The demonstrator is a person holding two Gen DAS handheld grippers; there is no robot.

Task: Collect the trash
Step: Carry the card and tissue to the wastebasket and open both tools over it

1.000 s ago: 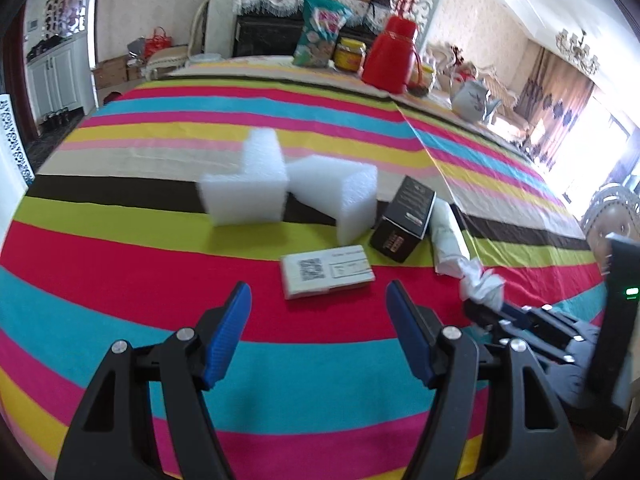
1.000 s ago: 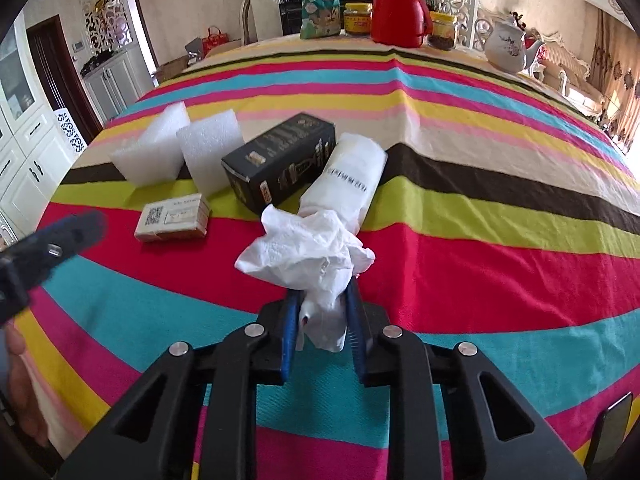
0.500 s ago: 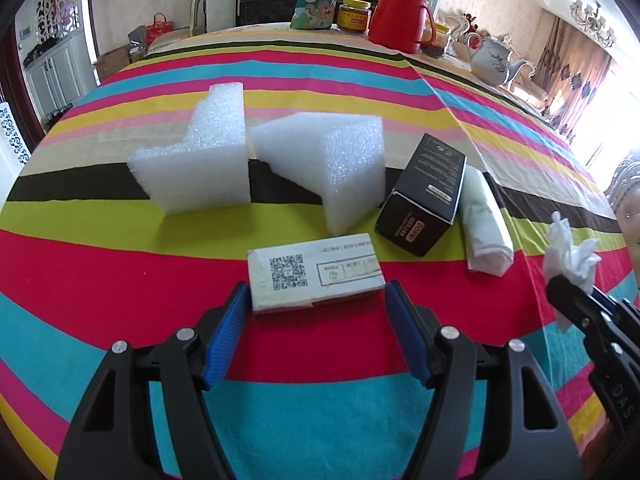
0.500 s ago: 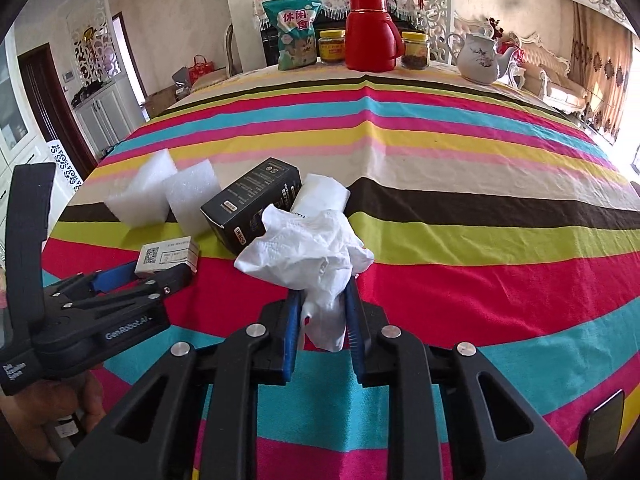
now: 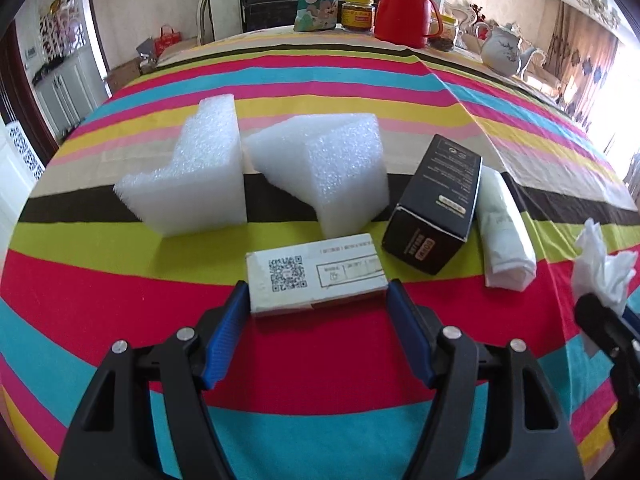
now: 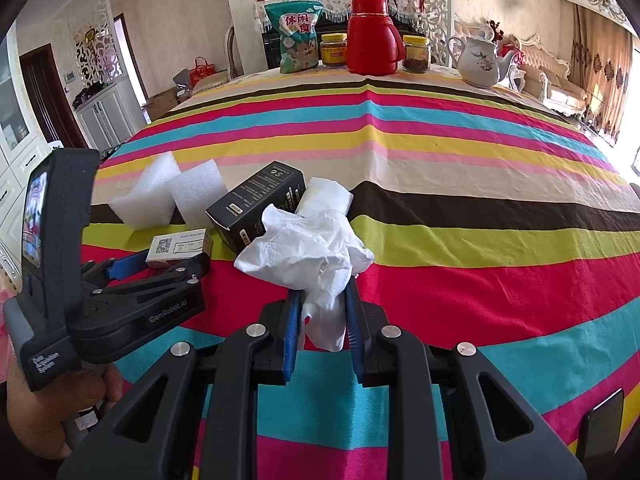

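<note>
My left gripper (image 5: pixel 316 296) is open, its blue fingers on either side of a small white carton with a QR code (image 5: pixel 316 276) that lies on the striped tablecloth. The carton also shows in the right wrist view (image 6: pixel 180 245). My right gripper (image 6: pixel 322 300) is shut on a crumpled white tissue (image 6: pixel 308 252) and holds it above the cloth; the tissue shows at the right of the left wrist view (image 5: pixel 600 268). Behind the carton lie two white foam blocks (image 5: pixel 192 184) (image 5: pixel 332 172), a black box (image 5: pixel 440 208) and a rolled white paper (image 5: pixel 504 236).
At the table's far edge stand a snack bag (image 6: pixel 298 36), two jars (image 6: pixel 334 50), a red thermos (image 6: pixel 372 36) and a white teapot (image 6: pixel 480 60). The left gripper's body (image 6: pixel 100 280) and the hand holding it fill the lower left of the right wrist view.
My left gripper moved forward until its open fingers flank the QR-code carton. My right gripper lifted and drew back a little with the tissue still in it.
</note>
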